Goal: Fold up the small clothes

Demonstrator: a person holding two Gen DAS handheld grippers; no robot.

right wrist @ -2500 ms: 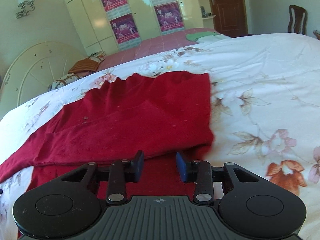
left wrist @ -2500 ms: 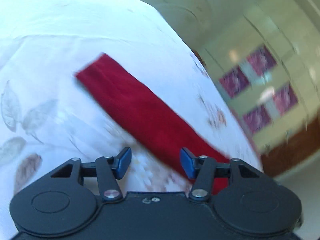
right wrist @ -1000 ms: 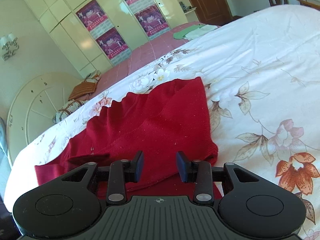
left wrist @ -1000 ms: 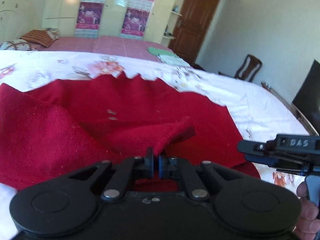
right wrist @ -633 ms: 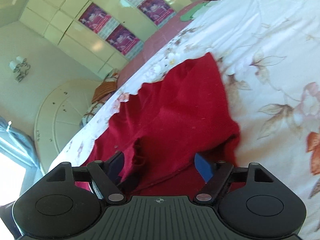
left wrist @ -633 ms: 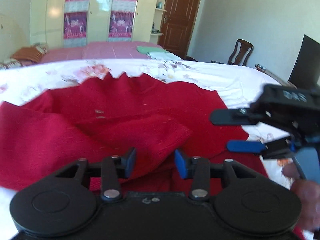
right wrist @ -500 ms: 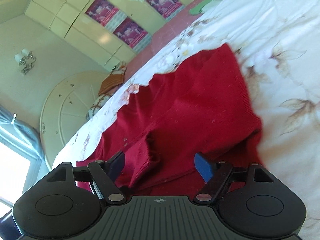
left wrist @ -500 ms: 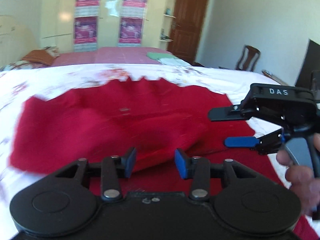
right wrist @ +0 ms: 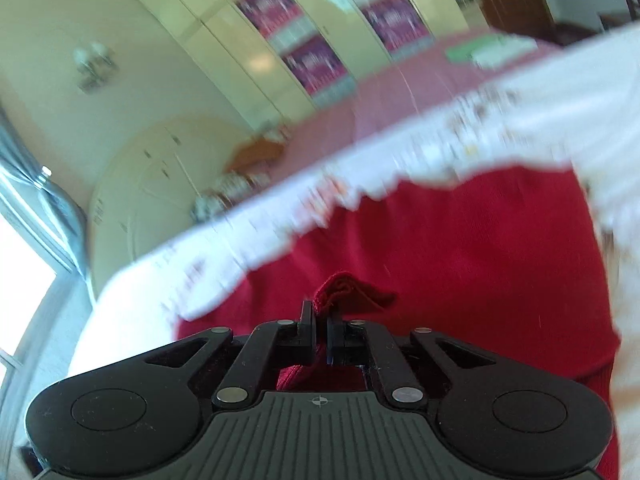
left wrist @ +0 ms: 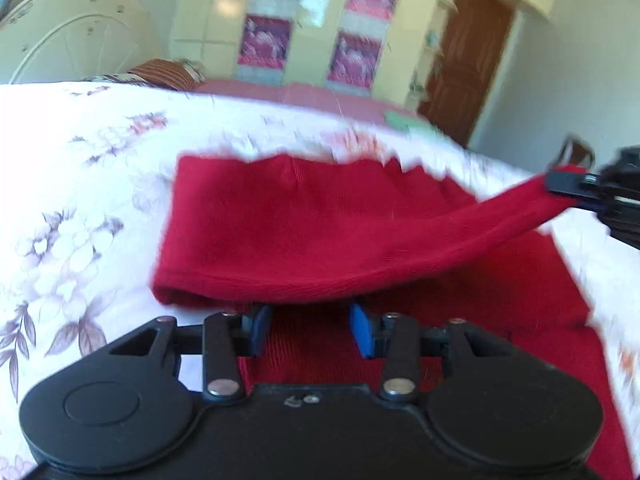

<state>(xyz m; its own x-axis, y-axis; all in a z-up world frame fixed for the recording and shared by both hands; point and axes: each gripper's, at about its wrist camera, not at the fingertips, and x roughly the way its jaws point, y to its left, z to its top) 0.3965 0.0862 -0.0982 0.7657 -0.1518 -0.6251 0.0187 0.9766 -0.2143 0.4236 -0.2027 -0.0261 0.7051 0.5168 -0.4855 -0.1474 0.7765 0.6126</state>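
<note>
The red garment (left wrist: 320, 232) lay on the flowered bed cover (left wrist: 72, 184). The right gripper (right wrist: 319, 332) was closed on a bunched piece of its cloth and held a strip of it lifted and stretched. The left gripper (left wrist: 306, 330) stood half open just above the garment, with nothing pressed between its pads. To fold well, I think the lifted strip should be laid flat over the body, edges matched. No writing could be read.

Left gripper (left wrist: 307, 330) – black body, blue pads, silver screws; right gripper (right wrist: 319, 334) – black, ribbed top, crosshair mark
</note>
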